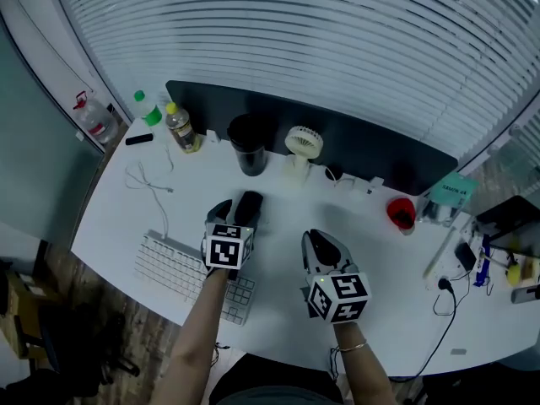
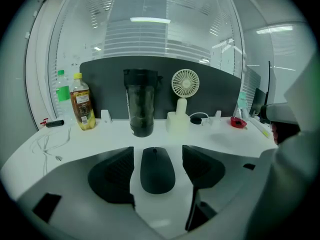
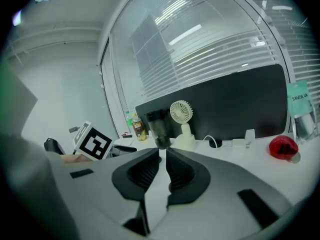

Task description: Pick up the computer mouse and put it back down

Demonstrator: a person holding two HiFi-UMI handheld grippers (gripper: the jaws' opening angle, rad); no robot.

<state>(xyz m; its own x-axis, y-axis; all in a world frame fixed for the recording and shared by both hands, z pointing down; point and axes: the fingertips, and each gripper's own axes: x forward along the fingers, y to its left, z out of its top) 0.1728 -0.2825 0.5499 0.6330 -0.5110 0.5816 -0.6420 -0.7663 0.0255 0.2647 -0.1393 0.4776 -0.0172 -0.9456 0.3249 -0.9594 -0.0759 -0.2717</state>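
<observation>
head view: the left gripper (image 1: 234, 213) straddles the computer mouse (image 1: 248, 207) on the desk (image 1: 278, 218); the right gripper (image 1: 321, 245) is well apart from it. left gripper view: jaws apart, mouse lying flat between them, a gap on either side. judged: closing, lift and set-down all remain. right gripper view: jaws nearly together, nothing between. the teal card (image 3: 299, 98) bears print too small to read.

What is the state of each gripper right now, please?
Left gripper: open, one jaw on each side of the mouse, not gripping it.
Right gripper: closed, holding nothing.
</observation>
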